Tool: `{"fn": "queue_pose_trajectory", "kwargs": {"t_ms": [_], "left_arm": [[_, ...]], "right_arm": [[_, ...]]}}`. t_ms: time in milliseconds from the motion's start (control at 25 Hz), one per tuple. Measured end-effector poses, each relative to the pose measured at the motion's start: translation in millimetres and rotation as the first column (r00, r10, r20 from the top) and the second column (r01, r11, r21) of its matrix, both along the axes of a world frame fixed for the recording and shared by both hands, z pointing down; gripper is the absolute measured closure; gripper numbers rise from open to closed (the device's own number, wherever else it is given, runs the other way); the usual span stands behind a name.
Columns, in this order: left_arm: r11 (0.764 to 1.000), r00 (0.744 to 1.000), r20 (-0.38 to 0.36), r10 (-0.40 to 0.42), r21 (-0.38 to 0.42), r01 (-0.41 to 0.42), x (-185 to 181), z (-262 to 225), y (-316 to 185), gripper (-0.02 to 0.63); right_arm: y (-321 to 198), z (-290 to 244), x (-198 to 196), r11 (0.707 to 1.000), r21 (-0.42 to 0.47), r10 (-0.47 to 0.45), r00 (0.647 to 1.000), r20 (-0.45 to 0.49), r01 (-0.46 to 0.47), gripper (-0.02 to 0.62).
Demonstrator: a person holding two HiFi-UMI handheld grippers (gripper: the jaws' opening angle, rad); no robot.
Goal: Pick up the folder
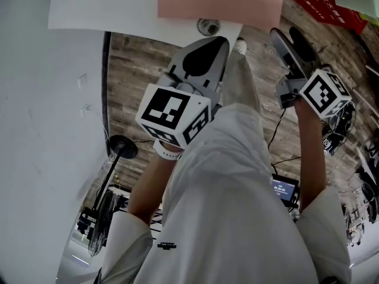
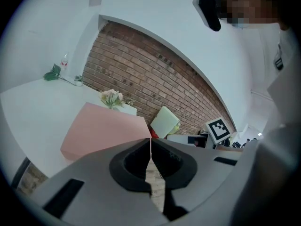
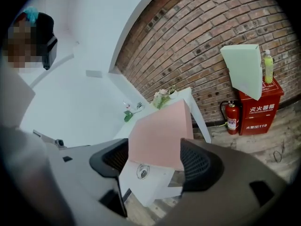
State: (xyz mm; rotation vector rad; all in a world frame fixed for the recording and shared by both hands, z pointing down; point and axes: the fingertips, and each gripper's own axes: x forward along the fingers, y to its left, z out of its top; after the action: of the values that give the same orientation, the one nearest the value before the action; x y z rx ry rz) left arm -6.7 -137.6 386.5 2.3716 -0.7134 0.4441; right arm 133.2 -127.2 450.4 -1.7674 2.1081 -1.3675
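We're in a room where a red brick wall [image 3: 197,46] meets a plain white wall [image 2: 155,18], all over a worn wood-plank floor [image 1: 136,70]. There's a white table [image 1: 95,7] by the bricks, and a red fire cabinet [image 3: 261,112] with an extinguisher [image 3: 232,118] just beside it

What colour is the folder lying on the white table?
The flat rectangular folder is plain pale pink, with no pattern. It shows best in the left gripper view.
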Motion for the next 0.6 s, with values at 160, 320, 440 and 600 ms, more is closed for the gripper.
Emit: {"fn": "queue_pose_trajectory", "kwargs": {"t_ms": [160,320,440,600], "left_arm": [[1.000,1.000,0.010,-0.009,-0.009,0.009,0.9,4.2,-4.8,0.581],[1.000,1.000,0.029,-0.009,-0.026,0.010,2.9,18.6,-8.1,0.581],[0.999,0.999,0.047,-0.008,-0.048,0.010,4.8,33.8,-13.6,0.581],[0.998,0.998,0.061,-0.004,-0.059,0.008,10.8,46.0,-15.8,0.581]], "right_arm": [[-4.9,10.1,13.0,0.998,-0.021,0.051,0.999,0.015,-0.051,0.259],[-14.1,29.2,15.2,0.999,-0.036,0.039,0.999,0.020,-0.039,0.244],[-19.3,54.9,14.8,0.996,-0.075,0.044,0.998,0.051,-0.040,0.229],[-24.0,72.3,12.4,0.996,-0.083,0.031,0.995,0.100,-0.023,0.205]]}}
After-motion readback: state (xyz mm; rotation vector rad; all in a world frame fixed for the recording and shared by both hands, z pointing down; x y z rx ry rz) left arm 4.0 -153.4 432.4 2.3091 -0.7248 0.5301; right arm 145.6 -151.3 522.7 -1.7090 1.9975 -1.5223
